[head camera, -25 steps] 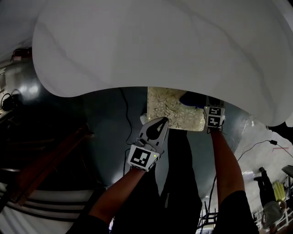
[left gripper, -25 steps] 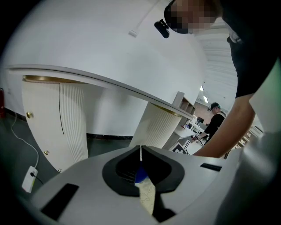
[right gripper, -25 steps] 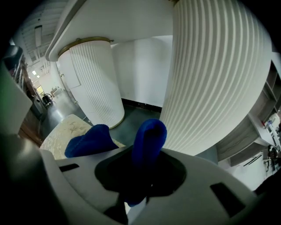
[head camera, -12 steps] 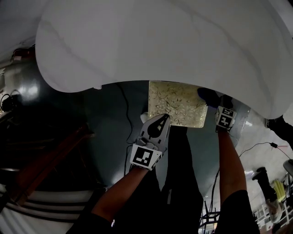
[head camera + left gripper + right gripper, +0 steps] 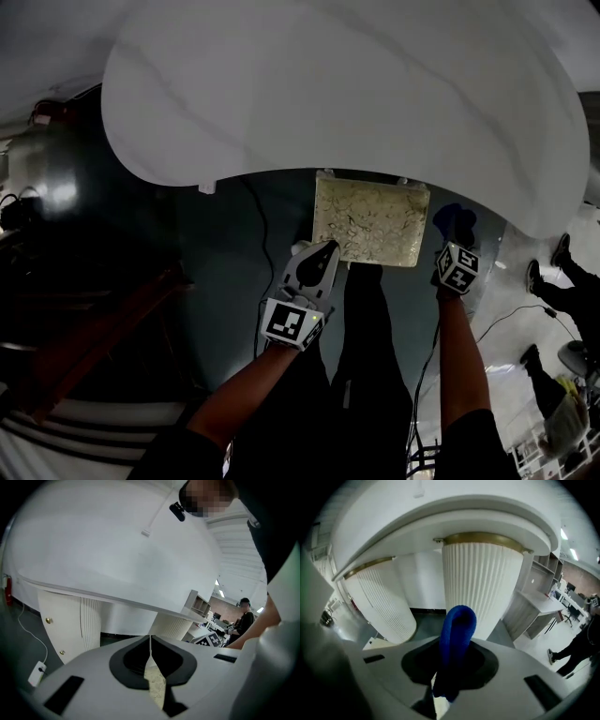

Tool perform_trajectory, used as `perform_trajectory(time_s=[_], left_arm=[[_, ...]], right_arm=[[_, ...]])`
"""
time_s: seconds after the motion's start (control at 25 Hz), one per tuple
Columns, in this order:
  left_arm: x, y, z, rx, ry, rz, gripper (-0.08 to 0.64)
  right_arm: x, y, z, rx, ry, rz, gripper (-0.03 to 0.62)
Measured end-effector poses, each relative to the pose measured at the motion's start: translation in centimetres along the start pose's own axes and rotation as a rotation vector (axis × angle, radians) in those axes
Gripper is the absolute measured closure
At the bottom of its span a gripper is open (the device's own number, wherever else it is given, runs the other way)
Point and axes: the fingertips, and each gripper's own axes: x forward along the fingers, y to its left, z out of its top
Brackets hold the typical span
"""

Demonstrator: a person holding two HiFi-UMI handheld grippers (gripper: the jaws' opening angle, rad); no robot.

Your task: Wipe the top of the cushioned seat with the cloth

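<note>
Blue fuzzy cloth (image 5: 457, 634) pinched in my right tool (image 5: 454, 240), just right of pale yellow patterned cushioned seat (image 5: 370, 222), not over its top. My left tool (image 5: 328, 251) clenched, empty, at seat's near-left corner. Risk: overhanging white table (image 5: 328, 84) blocks far reach; tool knocks it.

Cushioned seat (image 5: 370, 222): one. Blue cloth (image 5: 457, 634): one. Grippers: two, left gripper (image 5: 326, 251) and right gripper (image 5: 455, 255). White table (image 5: 356, 94), far side: one. Fluted pedestals beneath it: two, left pedestal (image 5: 382, 602) and right pedestal (image 5: 480, 588). Standing person (image 5: 243, 613), far right: one.
</note>
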Motion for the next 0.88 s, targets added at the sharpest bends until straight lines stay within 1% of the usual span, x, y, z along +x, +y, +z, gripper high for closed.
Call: perform_trajectory(time_s=[0.08,0.16,0.24,0.36,0.48,0.56,0.68,0.8,0.88], left_arm=[[-1.0,0.2,0.8,0.001,-0.016,-0.004,0.537],[-1.8,0.3,1.3,0.007,-0.028,-0.002,0.537],[-2.5,1.0,1.4,-0.007,-0.037,0.015,0.537],[-4.1,2.8,1.1,-0.034,-0.049,0.049,0.537],[-5.9,4.5,0.6,-0.059,-0.056,0.079,0.537],[-7.1,5.7,0.2,-0.057,-0.055,0.09,0.537],[-8.8,7.8,-0.8,-0.066,-0.058,0.099,0.537],[-10.0,9.4,-2.0,-0.101,-0.058,0.097,0.537],[-10.4,10.3,-2.9,-0.104,-0.05,0.091,0.537]], right_arm=[[-1.4,2.8,1.4,0.039,-0.04,0.057,0.5],[-2.7,6.3,2.7,0.05,-0.073,0.128,0.5],[-3.9,10.2,3.6,0.055,-0.096,0.203,0.5],[-5.2,16.6,4.3,0.055,-0.11,0.318,0.5],[-5.8,22.7,4.1,0.039,-0.108,0.418,0.5],[-5.5,26.2,3.4,0.035,-0.101,0.455,0.5],[-4.7,30.2,2.0,0.029,-0.085,0.478,0.5],[-3.7,32.9,0.2,0.013,-0.062,0.496,0.5],[-2.8,34.3,-1.0,0.01,-0.043,0.505,0.5]])
